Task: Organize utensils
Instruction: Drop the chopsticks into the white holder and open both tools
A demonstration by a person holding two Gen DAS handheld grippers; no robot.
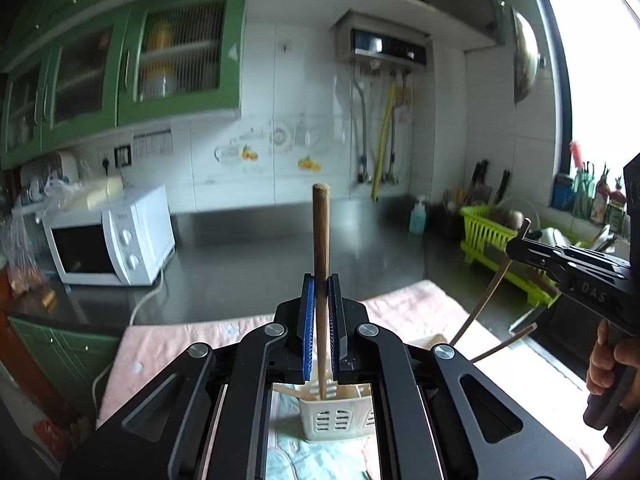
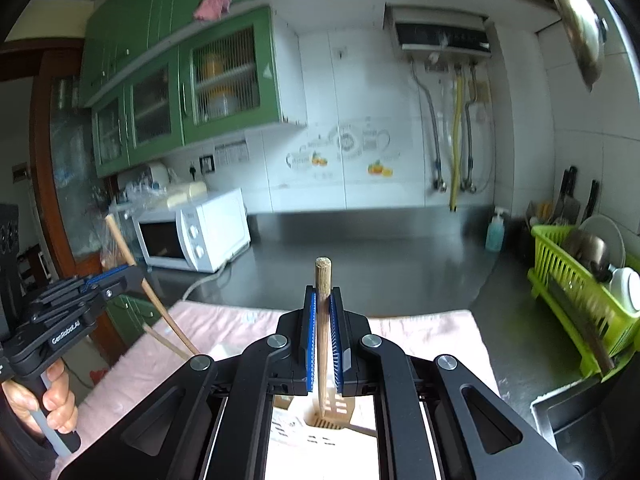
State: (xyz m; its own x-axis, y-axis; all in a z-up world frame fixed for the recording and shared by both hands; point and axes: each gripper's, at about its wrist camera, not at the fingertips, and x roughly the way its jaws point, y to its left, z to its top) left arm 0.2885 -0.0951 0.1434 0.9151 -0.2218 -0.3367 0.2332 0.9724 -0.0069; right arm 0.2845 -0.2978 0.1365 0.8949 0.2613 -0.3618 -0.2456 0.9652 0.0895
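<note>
Both tongs grip one chopstick each: left tongs (image 1: 320, 300) hold a chopstick (image 1: 321, 240) upright, right tongs (image 2: 323, 312) another chopstick (image 2: 322, 292), over the white holder (image 1: 340, 412) near on the desk. Lower each slowly, tip first, keeping it vertical.

Two wooden chopsticks held upright over a cream utensil holder

The left chopstick (image 1: 321, 240) is a round, brown wooden stick, standing nearly vertical with its blunt end up, pinched between the blue-padded fingers (image 1: 308, 320) of the left gripper (image 1: 321, 304); its lower end points down toward the cream slotted utensil holder (image 1: 340, 420) standing on the pale cloth. The right chopstick (image 2: 322, 320) is paler wood, likewise upright and tapering downward, clamped in the right gripper (image 2: 323, 320), its tip just above the holder (image 2: 328, 412). More light wooden sticks (image 1: 492, 308) lean out of the holder at a slant.
</note>
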